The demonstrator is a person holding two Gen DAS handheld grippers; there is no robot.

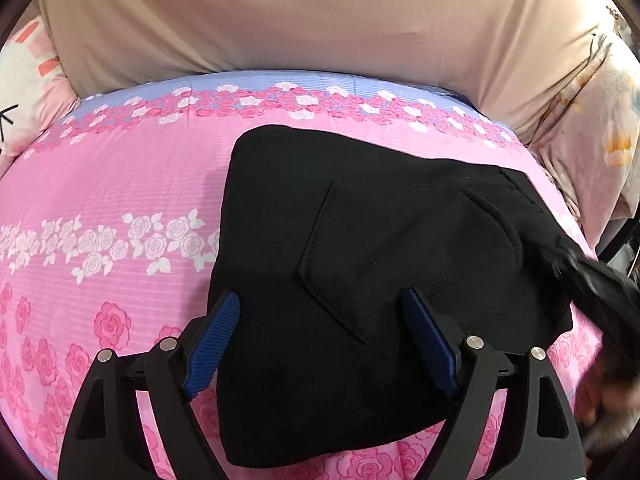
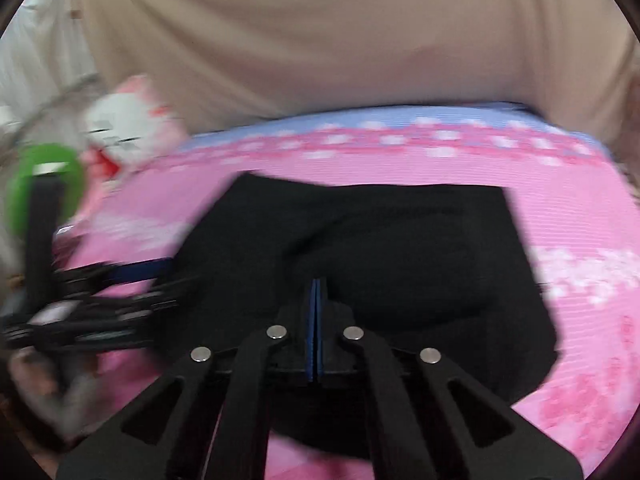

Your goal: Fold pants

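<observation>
The black pants point(image 1: 380, 248) lie folded into a compact stack on the pink bed, with a stitched back pocket facing up. My left gripper point(image 1: 320, 298) is open above the stack's near left part, its blue pads wide apart and nothing gripped between them. In the right wrist view, which is motion-blurred, the pants point(image 2: 400, 240) fill the middle. My right gripper point(image 2: 317, 282) is shut over them, blue pads pressed flat together with no cloth showing between. The left gripper point(image 2: 132, 276) shows as a blurred shape at that view's left, and a dark blur point(image 1: 600, 292) crosses the pants' right edge.
A pink rose-print sheet point(image 1: 120, 184) covers the bed. Beige fabric point(image 1: 320, 20) rises behind it. A white and pink cat-face pillow point(image 2: 124, 124) sits at the back left and a floral pillow point(image 1: 592, 128) at the right. A green part point(image 2: 44, 184) tops the left tool.
</observation>
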